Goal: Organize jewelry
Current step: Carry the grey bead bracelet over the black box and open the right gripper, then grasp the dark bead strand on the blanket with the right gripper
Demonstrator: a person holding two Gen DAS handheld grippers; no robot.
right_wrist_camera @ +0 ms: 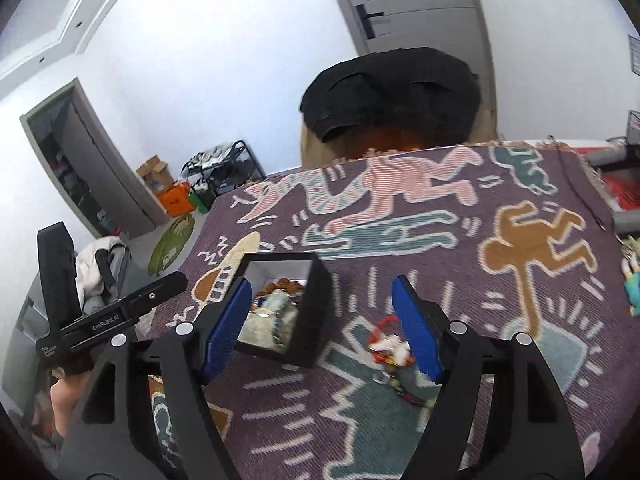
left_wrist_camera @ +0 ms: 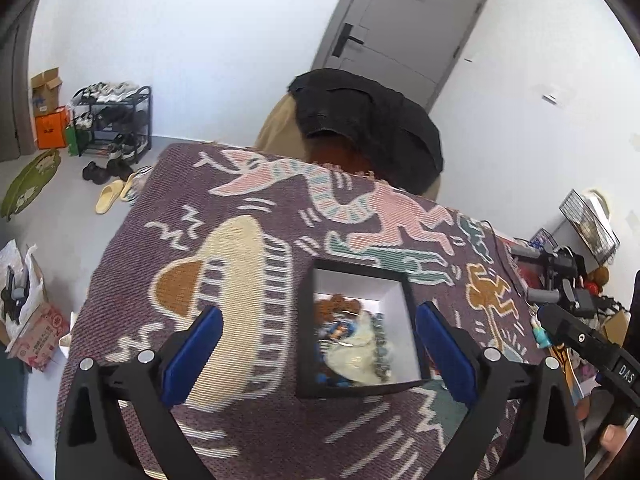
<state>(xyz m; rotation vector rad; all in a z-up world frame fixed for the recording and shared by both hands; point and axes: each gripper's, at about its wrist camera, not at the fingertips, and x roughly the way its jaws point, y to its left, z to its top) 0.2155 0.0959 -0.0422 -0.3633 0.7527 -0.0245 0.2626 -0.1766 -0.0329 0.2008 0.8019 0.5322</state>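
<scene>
A black box with a white lining [left_wrist_camera: 400, 308] [right_wrist_camera: 316, 304] stands on the patterned purple cloth [left_wrist_camera: 248, 200] [right_wrist_camera: 440, 280], with several bagged pieces of jewelry inside it [left_wrist_camera: 352, 344] [right_wrist_camera: 272, 316]. My left gripper [left_wrist_camera: 320, 356] is open, its blue pads standing either side of the box without touching it. My right gripper [right_wrist_camera: 324, 320] is open too and holds nothing; the box lies near its left pad. A small bag with red and orange beads [right_wrist_camera: 390, 346] lies loose on the cloth just inside the right pad. The other gripper's body shows at the edge of each view.
A chair draped with a black garment [left_wrist_camera: 372, 128] [right_wrist_camera: 396, 96] stands at the table's far side. A shoe rack [left_wrist_camera: 112, 120], boxes and slippers sit on the floor at the left. Clutter and a wire basket [left_wrist_camera: 588, 224] lie beyond the cloth's right edge.
</scene>
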